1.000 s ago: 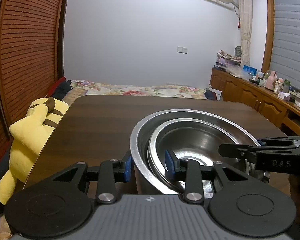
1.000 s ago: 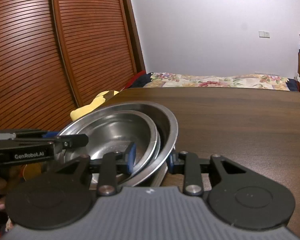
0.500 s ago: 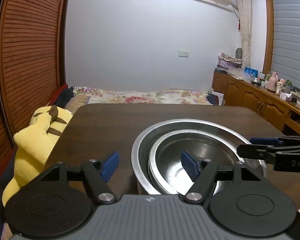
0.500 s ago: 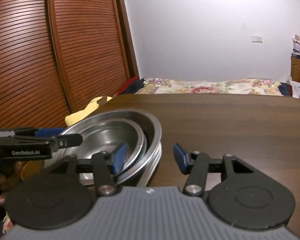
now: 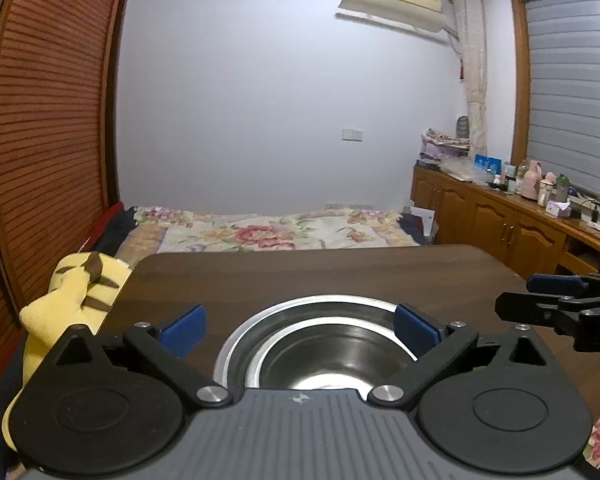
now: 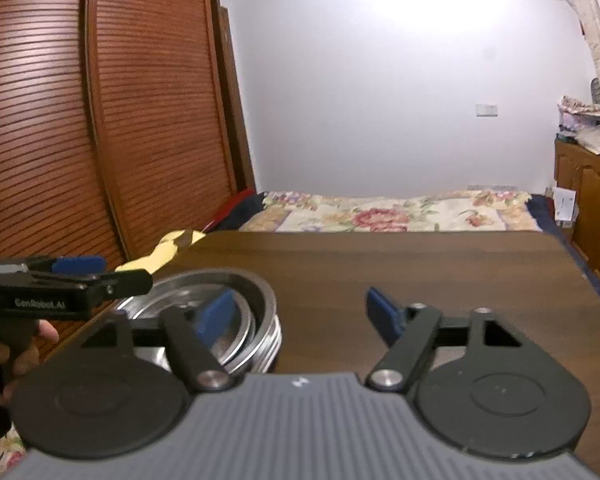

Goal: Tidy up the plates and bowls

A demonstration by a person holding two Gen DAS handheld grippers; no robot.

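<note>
Both claws, just opening, hang free above nested steel bowls (image 5: 324,344).

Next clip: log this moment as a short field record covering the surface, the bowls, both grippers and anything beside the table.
surface: dark wooden table
bowls: smaller steel bowl nested inside larger steel bowl, standing on the table
left gripper: open, jaws have just been opening, pads clear of the bowl rims
right gripper: open, jaws have just been opening, nothing gripped
beside table: yellow plush toy at its left edge
beyond table: bed with floral cover
</note>
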